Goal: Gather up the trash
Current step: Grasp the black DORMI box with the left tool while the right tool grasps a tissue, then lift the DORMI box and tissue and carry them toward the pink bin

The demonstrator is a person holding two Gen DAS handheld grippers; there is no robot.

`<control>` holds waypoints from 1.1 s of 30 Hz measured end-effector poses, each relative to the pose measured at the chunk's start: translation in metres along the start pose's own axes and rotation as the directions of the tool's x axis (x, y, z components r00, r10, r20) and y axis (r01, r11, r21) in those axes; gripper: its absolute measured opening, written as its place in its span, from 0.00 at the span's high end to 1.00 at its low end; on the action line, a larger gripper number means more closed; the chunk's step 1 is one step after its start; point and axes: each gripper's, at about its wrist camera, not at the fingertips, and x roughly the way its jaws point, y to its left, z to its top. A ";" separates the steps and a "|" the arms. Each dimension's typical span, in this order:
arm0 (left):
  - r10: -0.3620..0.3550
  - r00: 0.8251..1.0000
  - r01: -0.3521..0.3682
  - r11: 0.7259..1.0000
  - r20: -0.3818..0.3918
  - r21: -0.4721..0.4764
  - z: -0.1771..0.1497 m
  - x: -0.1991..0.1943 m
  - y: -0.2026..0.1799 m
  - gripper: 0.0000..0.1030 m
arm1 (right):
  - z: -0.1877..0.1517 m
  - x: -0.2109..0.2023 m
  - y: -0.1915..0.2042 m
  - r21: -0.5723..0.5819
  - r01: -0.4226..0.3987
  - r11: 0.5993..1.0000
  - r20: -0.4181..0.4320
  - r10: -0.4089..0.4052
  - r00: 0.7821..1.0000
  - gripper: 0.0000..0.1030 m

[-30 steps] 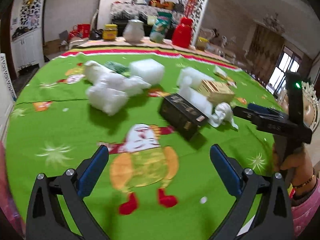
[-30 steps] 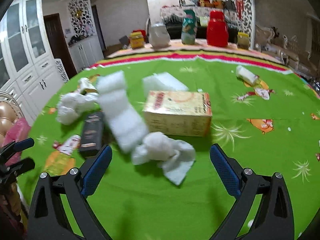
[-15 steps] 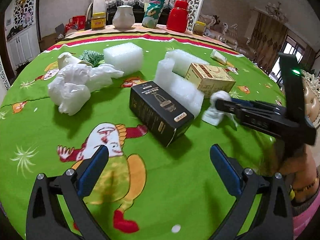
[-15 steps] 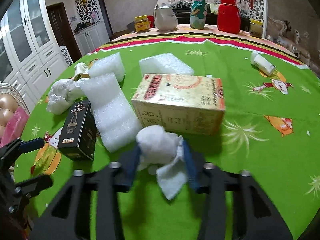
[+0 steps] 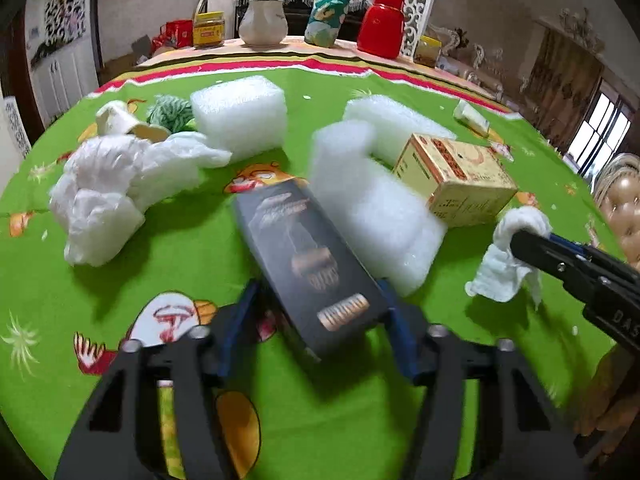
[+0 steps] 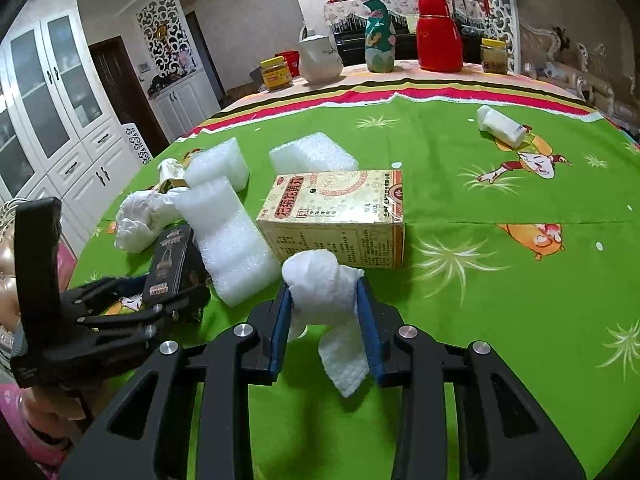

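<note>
We judge pickup underway: left gripper point(image 5: 316, 320) pinching the black box point(image 5: 308, 264), right gripper point(image 6: 324, 320) pinching the tissue wad point(image 6: 320, 284); next, lift both off the surface point(image 6: 500, 320).

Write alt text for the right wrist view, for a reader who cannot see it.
The right gripper pinches a crumpled white tissue just above a green cartoon-print tablecloth. Behind it lie a yellow carton and white foam blocks; at left, the left gripper closes on a black box.
</note>
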 end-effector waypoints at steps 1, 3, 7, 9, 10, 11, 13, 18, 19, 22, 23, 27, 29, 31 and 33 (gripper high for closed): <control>0.004 1.000 -0.004 1.000 0.011 -0.004 -0.002 -0.004 0.002 0.56 | 0.000 0.000 -0.001 0.002 -0.002 1.000 0.000 0.002 1.000 0.67; -0.001 0.999 0.001 1.000 0.035 -0.007 -0.007 -0.014 0.008 0.60 | -0.001 0.002 0.000 0.003 -0.004 1.000 -0.005 0.004 1.000 0.67; -0.002 0.998 0.004 1.000 0.063 -0.029 -0.013 -0.025 0.022 0.63 | -0.004 0.007 0.002 0.000 -0.002 1.000 -0.016 0.002 1.000 0.67; 0.000 0.997 0.003 0.999 0.074 -0.043 -0.015 -0.029 0.027 0.64 | -0.004 0.007 0.003 -0.003 -0.002 1.000 -0.014 0.002 1.000 0.67; 0.006 0.997 -0.002 0.999 0.081 -0.042 -0.016 -0.032 0.029 0.64 | -0.004 0.007 0.003 -0.004 -0.003 1.000 -0.010 0.003 1.000 0.67; 0.007 0.996 -0.004 0.999 0.084 -0.044 -0.016 -0.033 0.031 0.64 | -0.004 0.006 0.003 -0.005 -0.005 1.000 -0.009 0.005 1.000 0.67; 0.010 0.997 -0.006 0.999 0.080 -0.044 -0.016 -0.033 0.032 0.64 | -0.005 0.006 0.004 -0.004 -0.010 1.000 -0.009 0.010 1.000 0.67; 0.021 0.999 -0.020 0.999 0.038 -0.033 -0.009 -0.021 0.025 0.61 | -0.006 0.007 0.005 -0.003 -0.021 1.000 -0.014 0.021 1.000 0.67; 0.022 0.999 -0.021 0.999 0.030 -0.033 -0.007 -0.018 0.025 0.60 | -0.006 0.007 0.005 -0.002 -0.023 1.000 -0.015 0.023 1.000 0.67; 0.042 0.999 -0.041 0.999 0.015 -0.027 -0.001 -0.008 0.022 0.58 | -0.007 0.009 0.005 0.002 -0.024 1.000 -0.022 0.024 0.999 0.67; 0.044 0.999 -0.043 0.999 0.012 -0.029 0.000 -0.006 0.022 0.58 | -0.007 0.009 0.004 0.006 -0.026 1.000 -0.024 0.026 0.999 0.67; 0.050 0.999 -0.050 0.998 0.007 -0.028 0.003 -0.002 0.020 0.44 | -0.008 0.012 0.000 0.032 -0.038 0.999 -0.033 0.039 0.999 0.66; 0.056 0.998 -0.056 0.998 0.010 -0.026 0.004 -0.002 0.021 0.42 | -0.009 0.015 -0.003 0.047 -0.043 0.998 -0.043 0.045 0.998 0.65; 0.060 0.998 -0.060 0.998 0.006 -0.025 0.006 0.001 0.021 0.42 | -0.010 0.018 -0.004 0.050 -0.039 0.998 -0.055 0.042 0.998 0.65; 0.062 0.998 -0.062 0.998 -0.003 -0.025 0.008 0.004 0.021 0.43 | -0.011 0.020 -0.004 0.052 -0.035 0.998 -0.060 0.038 0.997 0.63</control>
